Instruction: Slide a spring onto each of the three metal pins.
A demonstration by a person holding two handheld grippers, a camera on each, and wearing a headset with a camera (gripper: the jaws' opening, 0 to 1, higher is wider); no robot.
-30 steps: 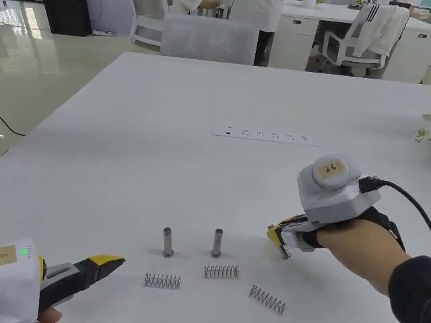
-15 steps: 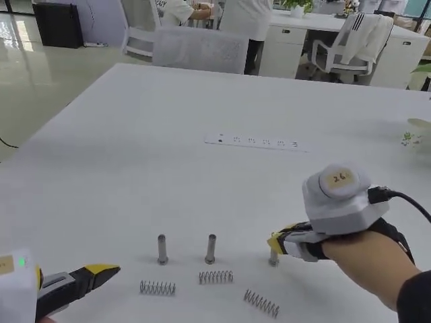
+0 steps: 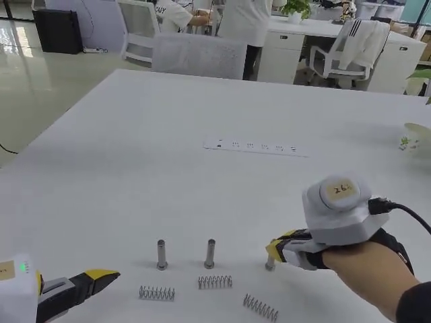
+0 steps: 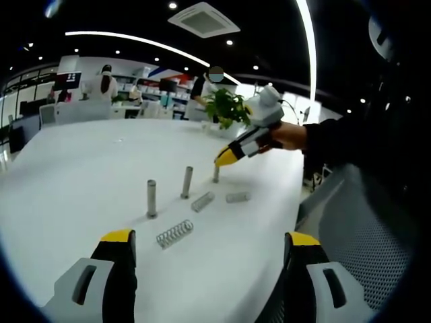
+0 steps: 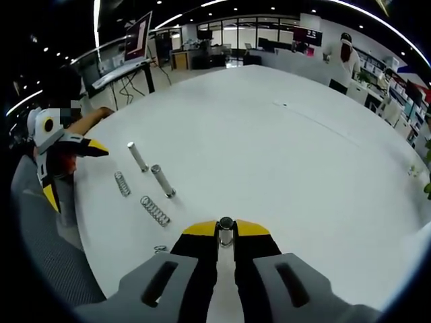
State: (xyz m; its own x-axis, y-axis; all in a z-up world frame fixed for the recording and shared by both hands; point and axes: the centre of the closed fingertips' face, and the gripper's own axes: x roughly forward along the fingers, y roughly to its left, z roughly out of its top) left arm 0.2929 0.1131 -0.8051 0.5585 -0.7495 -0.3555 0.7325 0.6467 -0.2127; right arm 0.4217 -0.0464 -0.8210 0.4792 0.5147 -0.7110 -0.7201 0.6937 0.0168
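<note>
Right gripper [image 3: 273, 247] has come lower than a second ago. The third pin [image 3: 270, 264] now shows beneath its jaws, standing on the counter [image 3: 202, 188], with the jaws closed on its top. No spring is fitted yet. Left gripper [image 4: 209, 237] jaws are wide open and empty, with the springs [image 3: 215, 282] lying ahead of them. The right jaws hide the pin's upper shaft, and I cannot tell whether its base sits flat.

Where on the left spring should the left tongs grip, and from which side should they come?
Probably near one end, across the coils, from above. The left spring lies flat on the table, so its long sides are free for the open left tongs to straddle, and the other end is open for the left pin.
</note>
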